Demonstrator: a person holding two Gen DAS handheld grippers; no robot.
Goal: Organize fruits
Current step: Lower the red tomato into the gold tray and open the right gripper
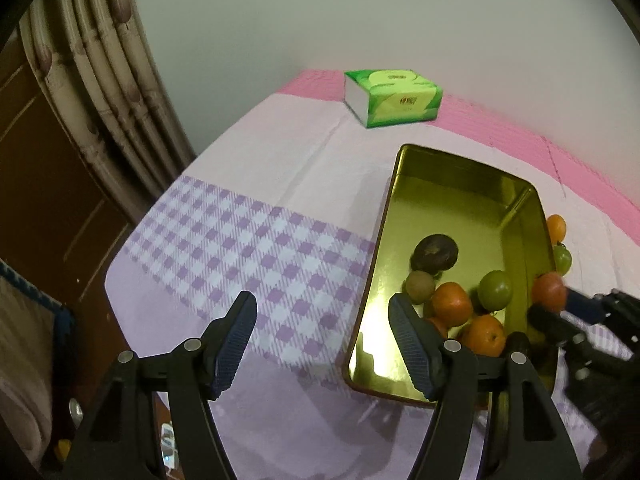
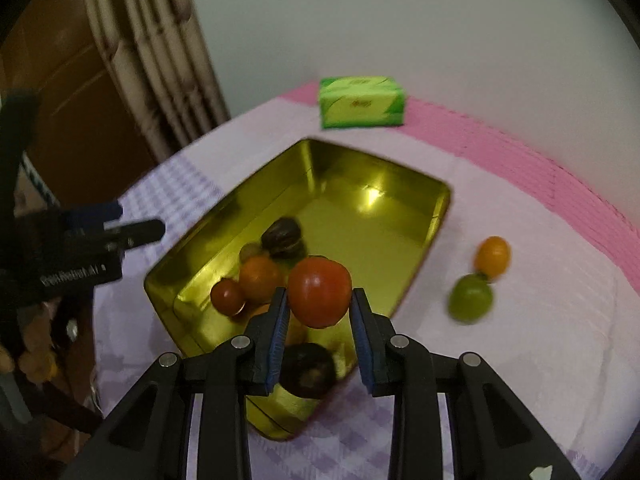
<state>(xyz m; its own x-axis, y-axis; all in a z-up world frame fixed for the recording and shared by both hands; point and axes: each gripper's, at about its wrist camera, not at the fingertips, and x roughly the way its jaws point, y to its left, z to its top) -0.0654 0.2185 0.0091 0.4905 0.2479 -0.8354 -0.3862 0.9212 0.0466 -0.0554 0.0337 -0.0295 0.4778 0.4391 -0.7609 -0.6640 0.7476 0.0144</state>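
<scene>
Right tongs (image 2: 319,312) are clamped on 1 red tomato (image 2: 319,292), pads pressing its 2 flanks, and they hang over the near half of the gold tin (image 2: 372,168). That tin is the biggest thing in play: its long axis runs from about 7 o'clock near the tongs up to 1 o'clock in the right wrist view, toward the green tissue box (image 2: 362,102). Straight below the tomato, at 6 o'clock, a dark fruit (image 2: 307,370) lies against the tin's near wall; at 10 o'clock sit an orange (image 2: 259,278) and a small red fruit (image 2: 227,297). I judge the free floor lies at 12 to 1 o'clock, so the drop wants a short push that way. Outside, at 3 o'clock, a green fruit (image 2: 470,298) and a small orange one (image 2: 493,255) wait on the cloth (image 2: 520,340), nearer the right hand. Left tongs (image 1: 323,320) stand half open and empty, beside the tin's left rim.
</scene>
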